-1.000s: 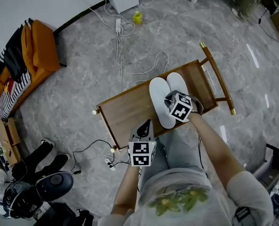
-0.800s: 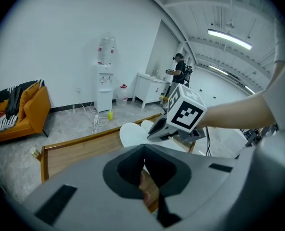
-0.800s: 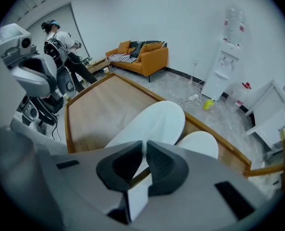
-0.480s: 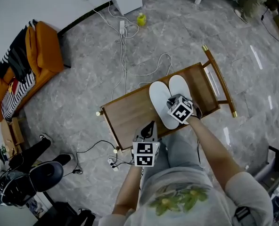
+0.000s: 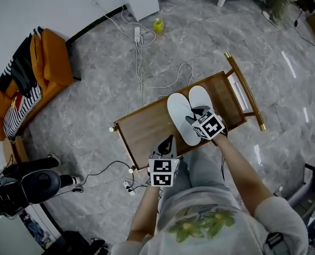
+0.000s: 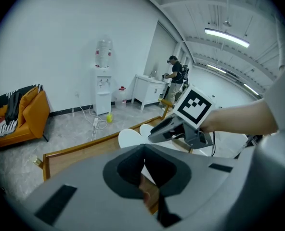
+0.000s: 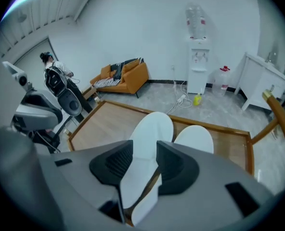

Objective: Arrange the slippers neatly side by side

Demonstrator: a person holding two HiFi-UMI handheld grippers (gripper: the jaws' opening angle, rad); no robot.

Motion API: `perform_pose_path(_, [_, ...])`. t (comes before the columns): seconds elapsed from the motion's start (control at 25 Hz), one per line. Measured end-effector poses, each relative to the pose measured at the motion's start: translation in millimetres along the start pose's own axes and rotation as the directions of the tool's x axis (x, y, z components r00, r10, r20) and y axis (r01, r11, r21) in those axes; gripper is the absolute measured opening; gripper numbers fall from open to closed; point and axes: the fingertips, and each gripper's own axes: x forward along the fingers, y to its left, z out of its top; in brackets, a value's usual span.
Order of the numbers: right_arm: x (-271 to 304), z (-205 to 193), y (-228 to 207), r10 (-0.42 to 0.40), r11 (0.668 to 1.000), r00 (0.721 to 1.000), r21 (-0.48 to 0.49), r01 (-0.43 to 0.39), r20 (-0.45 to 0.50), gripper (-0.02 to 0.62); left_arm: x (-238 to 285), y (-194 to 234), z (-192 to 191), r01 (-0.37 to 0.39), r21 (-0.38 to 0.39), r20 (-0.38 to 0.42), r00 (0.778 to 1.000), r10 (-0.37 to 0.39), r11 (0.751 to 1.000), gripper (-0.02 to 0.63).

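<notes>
Two white slippers lie side by side on a low wooden table (image 5: 141, 126), toes pointing away from me: the left slipper (image 5: 179, 116) (image 7: 149, 129) and the right slipper (image 5: 199, 96) (image 7: 194, 137). My right gripper (image 5: 196, 114) (image 7: 145, 165) hovers over their heel ends. Its jaws have just been opening; the left slipper shows in the gap below them, and the pads do not press on it. My left gripper (image 5: 168, 141) (image 6: 143, 160) stays at the table's near edge, shut and holding nothing. In the left gripper view the right gripper (image 6: 154, 136) hangs over the slippers (image 6: 129, 137).
The table has raised side rails with brass tips (image 5: 245, 89). White cables (image 5: 139, 52) and a yellow bottle (image 5: 158, 24) lie on the grey floor beyond it. An orange sofa (image 5: 46, 62) stands far left, a black wheeled machine (image 5: 24, 187) near left. A person (image 6: 176, 78) works far back.
My right gripper's marker cube has rolled and risen slightly over the slippers' heels. The slippers lie together as before. My left gripper has stayed put.
</notes>
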Motion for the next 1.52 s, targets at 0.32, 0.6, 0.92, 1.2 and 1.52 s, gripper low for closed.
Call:
perform_pose_path(0.32, [-66,25,15,-0.015,0.997,0.979,0.074,0.0,0.202,0.19,-24,-1,28,-0.016,0.025,0.075,0.997,0.014,1.0,0.015])
perform_pose_path(0.6, [-118,29,42,-0.022,0.995,0.947,0.1,-0.011,0.32,0.201,-57,-10,48,-0.017,0.045,0.152,0.988,0.01,0.999,0.015])
perform_pose_path(0.92, [-161,32,67,-0.072,0.995,0.907,0.09,0.038,0.414,0.186,-81,-30,61,-0.004,0.089,0.196,0.98,-0.013,0.996,0.015])
perform_pose_path(1.2, [-175,26,84,-0.076,0.996,0.897,0.076,0.047,0.436,0.163,-91,-48,64,0.026,0.098,0.223,0.974,-0.047,0.995,0.015])
perform_pose_path(1.52, [-192,26,95,-0.107,0.993,0.865,0.092,0.07,0.49,0.01,-101,-64,70,0.045,0.122,0.251,0.965,-0.075,0.992,0.015])
